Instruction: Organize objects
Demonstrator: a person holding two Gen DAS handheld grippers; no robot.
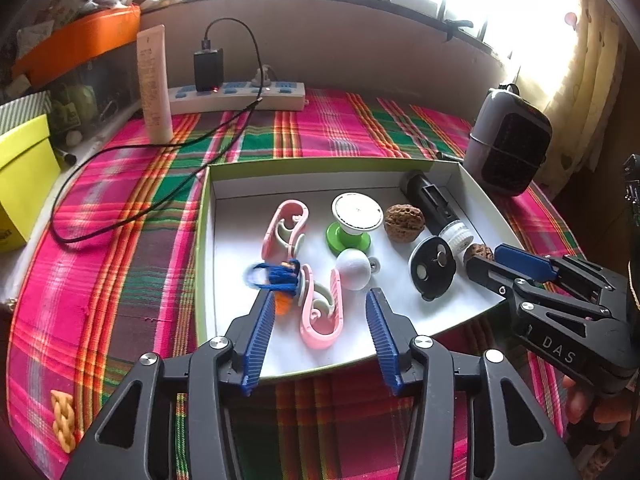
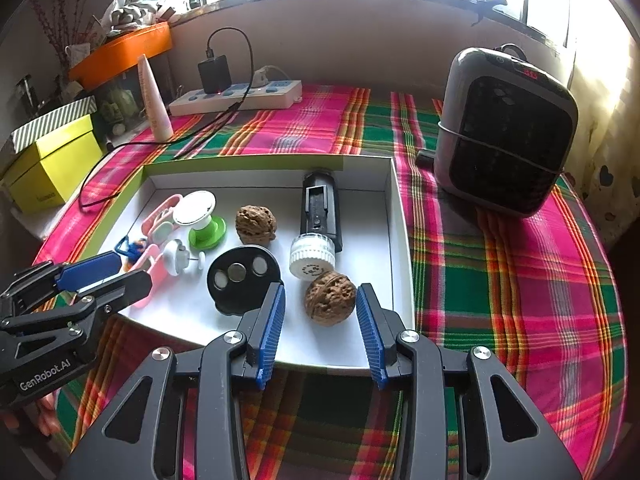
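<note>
We see a white tray (image 2: 400,216) holding two walnuts (image 2: 330,298), two pink clips (image 1: 320,312), a torch (image 2: 320,208). Our right claw (image 2: 320,320) gapes around the near walnut, untouched; our left claw (image 1: 320,312) gapes over a clip.

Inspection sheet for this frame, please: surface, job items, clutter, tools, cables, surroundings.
Surface: plaid cloth.
Job items: box holds two walnuts, two pink clips, black disc, green stand, white ball, black cylinder.
Clutter: blue cord blurred at left tool's tip; orange braid on the cloth.
Tools: left tool open over near clip; right tool open, pads clear of near walnut.
Cables: charger cable from power strip.
Surroundings: heater, tube, yellow box, window.
</note>
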